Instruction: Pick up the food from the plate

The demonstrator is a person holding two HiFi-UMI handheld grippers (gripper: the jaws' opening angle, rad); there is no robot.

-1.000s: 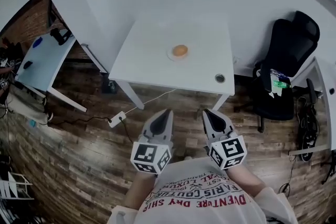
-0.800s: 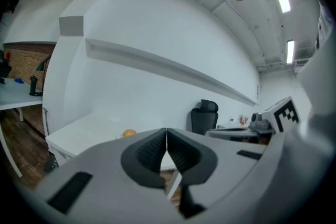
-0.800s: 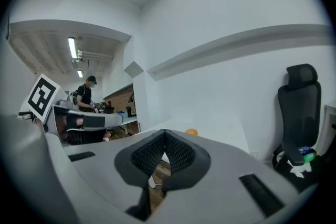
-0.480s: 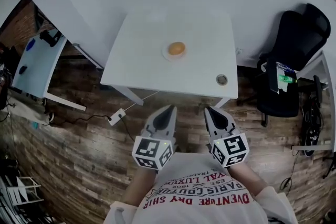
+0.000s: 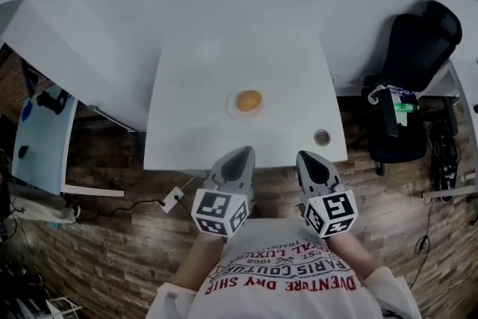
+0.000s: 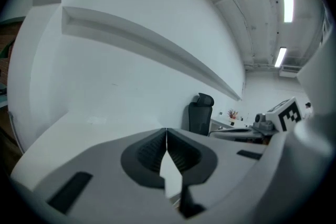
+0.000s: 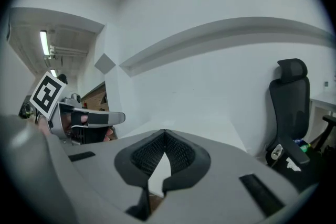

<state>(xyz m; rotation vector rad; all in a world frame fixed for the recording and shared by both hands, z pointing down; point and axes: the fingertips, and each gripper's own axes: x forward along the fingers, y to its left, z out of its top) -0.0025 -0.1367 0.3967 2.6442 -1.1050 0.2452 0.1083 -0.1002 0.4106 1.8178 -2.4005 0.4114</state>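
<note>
— Where is the food (image 5: 249, 100)?
— On its small plate (image 5: 232, 108), mid-table (image 5: 187, 131), well ahead of both grippers.
— And their jaws?
— The left gripper (image 5: 240, 155) and the right gripper (image 5: 309, 160) hover at the near edge, jaws together, empty. I'd open one before reaching, then straddle the food from above.

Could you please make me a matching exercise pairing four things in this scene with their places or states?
1 food
2 office chair
3 power strip
4 left hand-held gripper

a white, lying on the floor
b shut, empty
c orange, on the plate
d black, right of the table

Pairs: 1-c; 2-d; 3-a; 4-b
</note>
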